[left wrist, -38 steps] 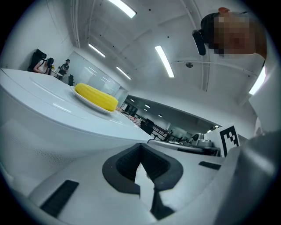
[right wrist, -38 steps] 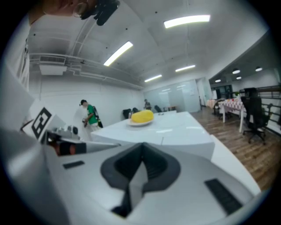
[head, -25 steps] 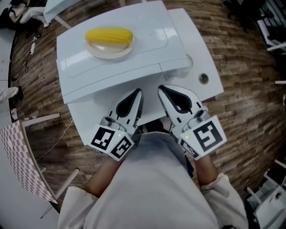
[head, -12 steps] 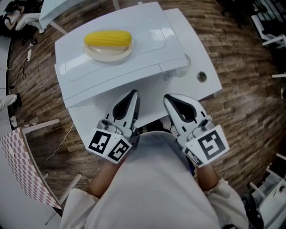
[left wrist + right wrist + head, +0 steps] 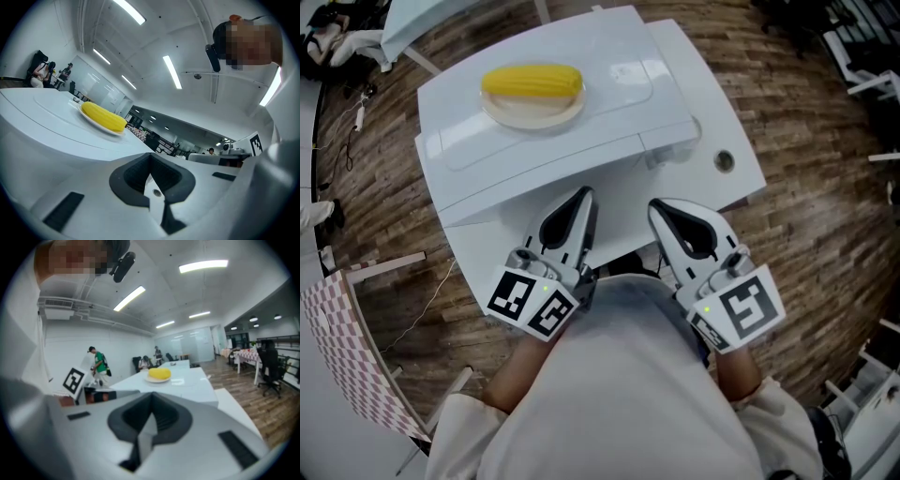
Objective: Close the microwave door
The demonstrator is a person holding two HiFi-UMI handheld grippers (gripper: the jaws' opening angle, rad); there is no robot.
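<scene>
**Both grippers shut, held just short of the microwave**

Shirt [image 5: 628,394] fills the bottom of the head view, with both grippers close against it. The left gripper [image 5: 581,195] and right gripper [image 5: 659,206] lie side by side but apart, tips aimed at the microwave [image 5: 581,131] just ahead. Each gripper view shows its own jaws pressed together with nothing between them: left gripper [image 5: 151,161], right gripper [image 5: 151,408].

The microwave is a white box on a white table [image 5: 741,183]. Its door cannot be made out from any view. On its top sits a plate [image 5: 517,117] carrying corn [image 5: 532,81].

Only the head view shows the wood floor [image 5: 806,234], a round hole [image 5: 725,161] in the table and a checked cloth [image 5: 347,328] at far left. The gripper views look low across the microwave top [image 5: 47,126] to the corn [image 5: 103,117] and up to ceiling strip lights. The right gripper view alone shows the corn [image 5: 159,373] from the far side and, beyond it, a person in a green top [image 5: 97,363].

Compared with a second ago, the right gripper has drawn back towards the body and the gap between the two grippers is wider. The left one has barely shifted.

The marker cubes carry black-and-white square patterns, and no words can be read anywhere.
</scene>
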